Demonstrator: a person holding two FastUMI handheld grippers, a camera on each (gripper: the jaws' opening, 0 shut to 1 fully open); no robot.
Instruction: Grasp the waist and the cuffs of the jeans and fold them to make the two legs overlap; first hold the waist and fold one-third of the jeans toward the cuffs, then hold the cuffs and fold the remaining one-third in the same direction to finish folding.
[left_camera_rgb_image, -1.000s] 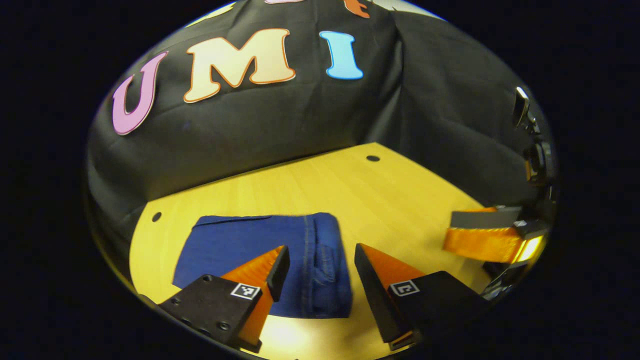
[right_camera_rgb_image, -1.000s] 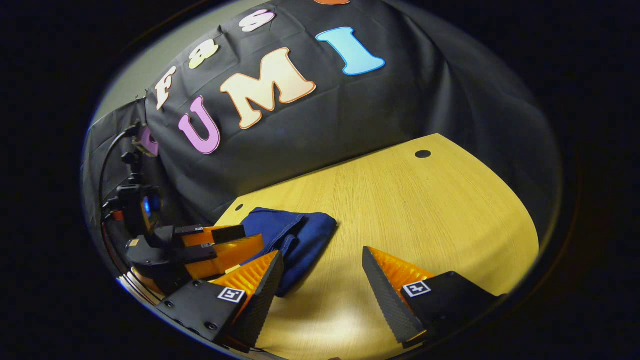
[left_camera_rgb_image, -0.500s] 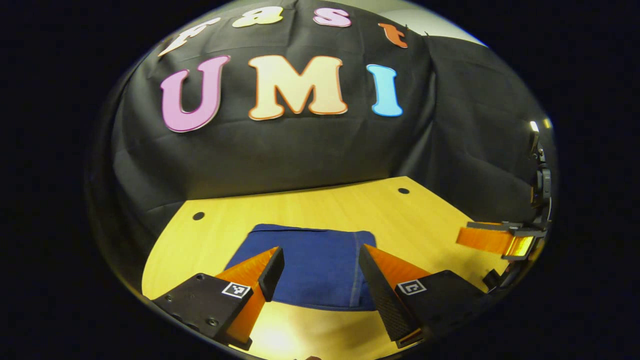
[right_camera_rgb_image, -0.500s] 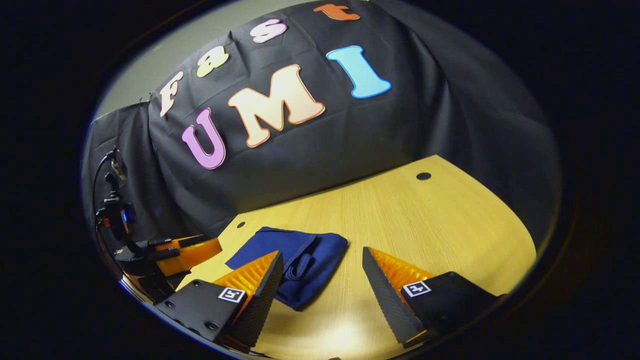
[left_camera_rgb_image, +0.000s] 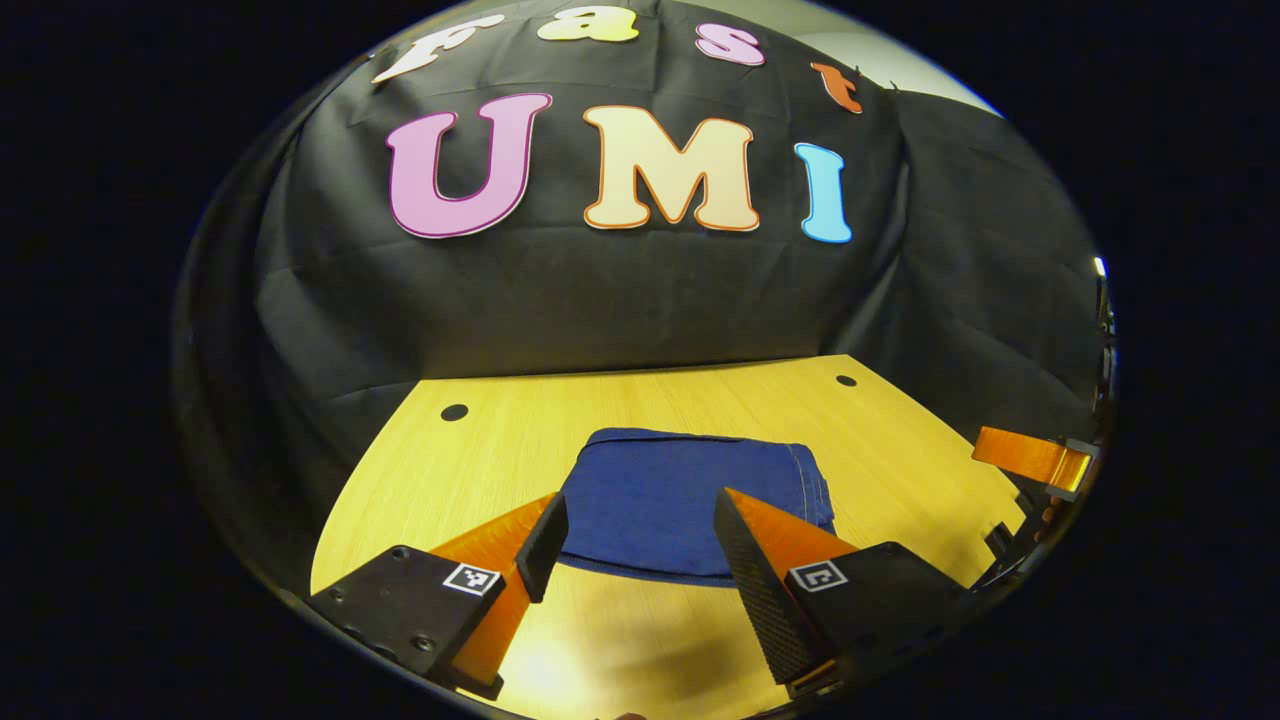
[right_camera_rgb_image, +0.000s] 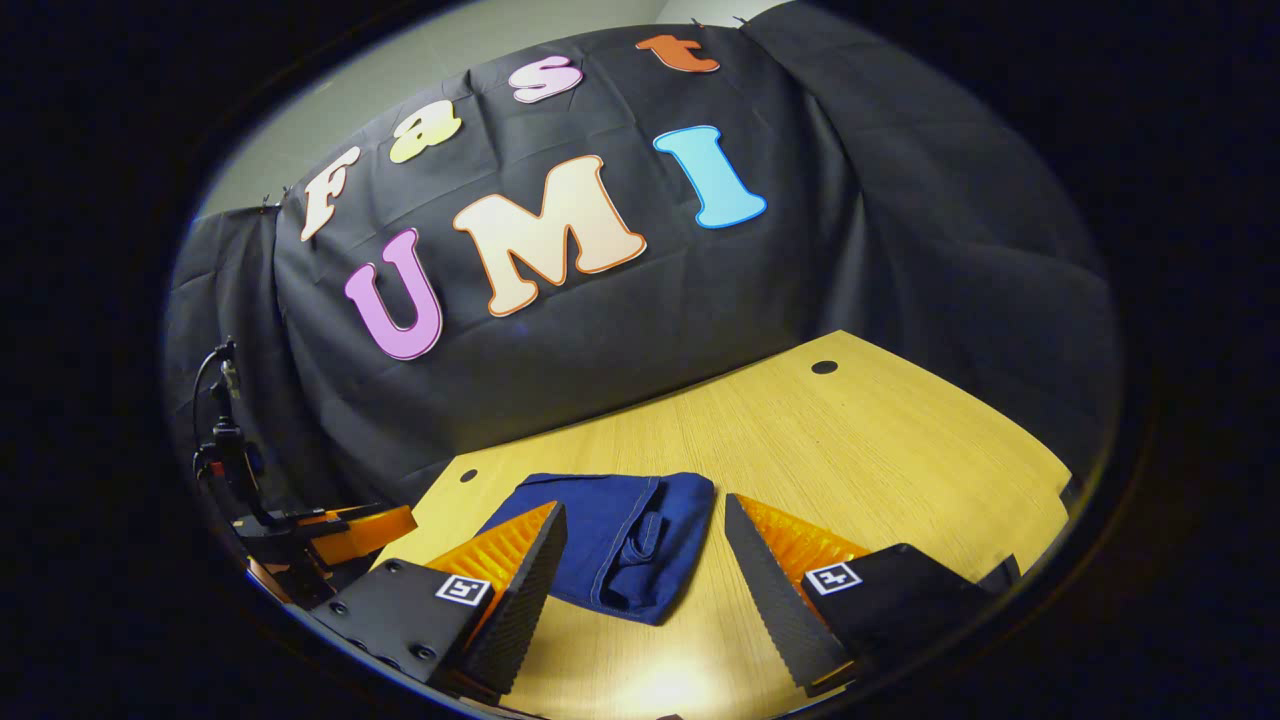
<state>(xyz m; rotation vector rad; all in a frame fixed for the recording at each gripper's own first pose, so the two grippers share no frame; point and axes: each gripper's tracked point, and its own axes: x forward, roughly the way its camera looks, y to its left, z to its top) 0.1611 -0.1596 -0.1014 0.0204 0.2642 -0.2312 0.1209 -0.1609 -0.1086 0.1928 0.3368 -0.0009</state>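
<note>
Both hand-held grippers have backed off and swung to face the jeans more squarely since a second ago; in the left gripper view the folded bundle went from lying left of centre to straight ahead between the fingers, and in the right gripper view it came in from the left edge to sit ahead between the fingers.

Left hand-held gripper: jaws spread wide, gripping nothing, hovering over the table. Bare wood directly under its fingers. Just ahead, the jeans lie flat as a compact blue folded stack; the near folded edge sits between the fingertips but is not touched by them. Stacked layer edges show on the bundle's right side. Farther off to the right, at the edge of the view, the right hand-held gripper shows, clear of the jeans.

Right hand-held gripper: jaws also wide apart, holding nothing. Jeans lie ahead and slightly left between its fingers, untouched, with seam stitching and a belt loop visible on the top layer. To the far left, the left hand-held gripper sits low by the table corner, apart from the jeans.

Beyond the jeans: open tabletop with a small round hole near each far corner, then the black cloth wall.
</note>
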